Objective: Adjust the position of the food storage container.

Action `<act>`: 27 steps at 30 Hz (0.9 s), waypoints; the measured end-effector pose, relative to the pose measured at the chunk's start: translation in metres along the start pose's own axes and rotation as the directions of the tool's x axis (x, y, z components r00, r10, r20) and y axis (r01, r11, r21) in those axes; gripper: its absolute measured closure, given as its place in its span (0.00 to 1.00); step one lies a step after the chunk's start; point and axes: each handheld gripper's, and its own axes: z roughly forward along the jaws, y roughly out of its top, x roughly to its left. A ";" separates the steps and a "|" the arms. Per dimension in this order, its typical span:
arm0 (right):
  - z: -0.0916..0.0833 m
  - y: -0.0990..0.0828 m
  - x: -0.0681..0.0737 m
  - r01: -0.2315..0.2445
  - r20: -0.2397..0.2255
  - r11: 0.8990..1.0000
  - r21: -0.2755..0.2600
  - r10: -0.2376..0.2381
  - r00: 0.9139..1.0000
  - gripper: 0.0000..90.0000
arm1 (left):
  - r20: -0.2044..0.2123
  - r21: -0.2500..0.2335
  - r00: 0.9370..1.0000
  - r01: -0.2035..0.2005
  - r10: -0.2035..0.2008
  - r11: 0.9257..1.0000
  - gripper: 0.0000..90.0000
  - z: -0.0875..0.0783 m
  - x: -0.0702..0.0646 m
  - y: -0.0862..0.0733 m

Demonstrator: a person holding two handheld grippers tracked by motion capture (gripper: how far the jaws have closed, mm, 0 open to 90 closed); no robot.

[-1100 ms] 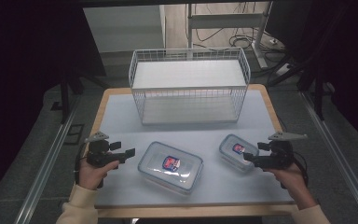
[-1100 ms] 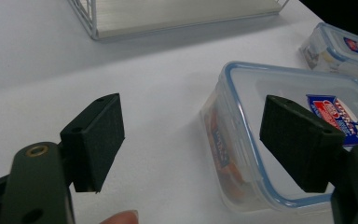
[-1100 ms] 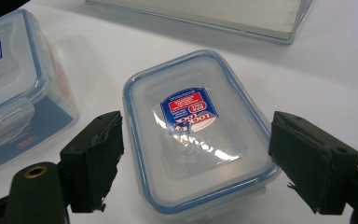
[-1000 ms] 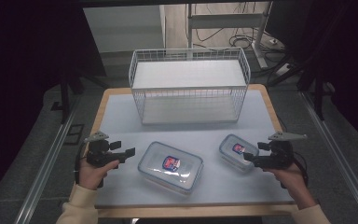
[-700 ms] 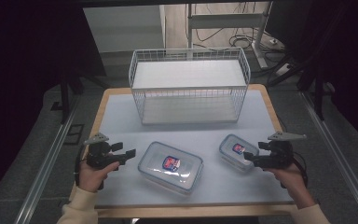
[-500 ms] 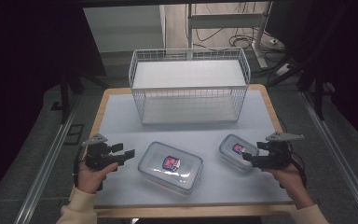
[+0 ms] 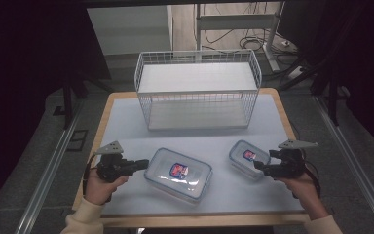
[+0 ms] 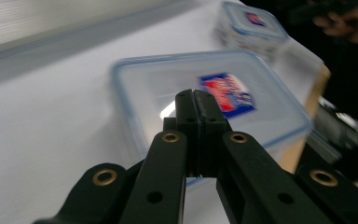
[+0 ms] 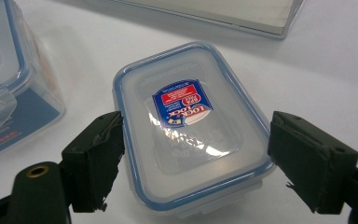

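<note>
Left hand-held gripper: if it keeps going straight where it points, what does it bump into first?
Most likely the big clear container. The left hand-held gripper, jaws shut with nothing between them, points right at its near side. The left gripper view looks slightly down onto the lid, so it might skim the top instead.

table [image 7: 126, 122] evenly lit from above, surroundings dark. left gripper view motion-blurred — large container [image 8: 177, 93] smeared, jaws in the foreground sharper. right gripper view sharp, glare streaks on small container [image 9: 191, 140] lid — soft shadow beneath it.
</note>
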 end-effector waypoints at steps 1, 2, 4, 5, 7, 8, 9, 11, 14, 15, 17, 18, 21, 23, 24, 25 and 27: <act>0.000 0.000 0.000 0.001 0.001 1.000 -0.002 -0.001 1.000 0.21 | 0.039 0.018 0.999 -0.034 0.033 0.999 1.00 0.008 -0.011 0.000; -0.001 0.000 0.000 0.002 0.002 1.000 -0.003 -0.002 1.000 0.21 | 0.061 0.033 0.997 -0.048 0.046 0.998 1.00 0.013 -0.016 0.000; -0.001 0.000 0.001 0.006 0.003 1.000 -0.007 -0.006 1.000 0.21 | 0.103 0.061 0.992 -0.078 0.071 0.995 1.00 0.022 -0.028 -0.003; -0.001 0.000 0.001 0.006 0.004 1.000 -0.008 -0.006 1.000 0.21 | 0.121 0.079 0.989 -0.098 0.088 0.992 1.00 0.026 -0.033 -0.004; -0.001 0.000 0.001 0.005 0.004 1.000 -0.008 -0.005 1.000 0.21 | 0.156 0.110 0.981 -0.137 0.118 0.984 1.00 0.032 -0.044 -0.008; -0.001 0.000 0.001 0.005 0.004 1.000 -0.008 -0.005 1.000 0.21 | 0.156 0.110 0.981 -0.137 0.118 0.984 1.00 0.032 -0.044 -0.008; -0.001 0.000 0.001 0.003 0.001 1.000 -0.005 -0.003 1.000 0.21 | 0.178 0.133 0.975 -0.157 0.132 0.979 1.00 0.037 -0.051 -0.014; -0.001 0.000 0.001 0.004 0.005 1.000 -0.004 -0.004 1.000 0.21 | 0.192 0.161 0.973 -0.163 0.132 0.973 1.00 0.043 -0.055 -0.020; -0.001 0.000 0.001 0.003 0.007 1.000 -0.003 -0.003 1.000 0.21 | 0.191 0.200 0.970 -0.186 0.148 0.962 1.00 0.051 -0.058 -0.025; 0.000 0.000 0.001 0.004 0.006 1.000 -0.001 -0.004 1.000 0.21 | 0.202 0.232 0.967 -0.204 0.158 0.951 1.00 0.060 -0.062 -0.029; 0.000 0.000 0.001 0.006 0.007 1.000 0.000 -0.006 1.000 0.21 | 0.203 0.252 0.964 -0.222 0.172 0.942 1.00 0.066 -0.066 -0.030; 0.000 0.000 0.001 0.006 0.007 1.000 0.000 -0.006 1.000 0.21 | 0.203 0.252 0.964 -0.222 0.172 0.942 1.00 0.066 -0.066 -0.030; 0.001 -0.001 0.001 0.007 0.005 1.000 0.003 -0.007 1.000 0.21 | 0.187 0.280 0.967 -0.223 0.174 0.934 1.00 0.075 -0.070 -0.034; 0.001 -0.001 0.001 0.006 0.006 1.000 0.006 -0.006 1.000 0.21 | 0.171 0.290 0.969 -0.221 0.177 0.931 1.00 0.079 -0.070 -0.035; 0.001 -0.001 0.001 0.006 0.006 1.000 0.006 -0.006 1.000 0.21 | 0.171 0.290 0.969 -0.221 0.177 0.931 1.00 0.079 -0.070 -0.035; 0.001 -0.001 0.001 0.003 0.006 1.000 0.008 -0.003 1.000 0.21 | 0.161 0.291 0.971 -0.220 0.179 0.931 1.00 0.081 -0.070 -0.035; 0.001 -0.001 0.000 0.001 0.009 1.000 0.008 -0.001 1.000 0.21 | 0.154 0.289 0.972 -0.214 0.176 0.933 1.00 0.083 -0.070 -0.034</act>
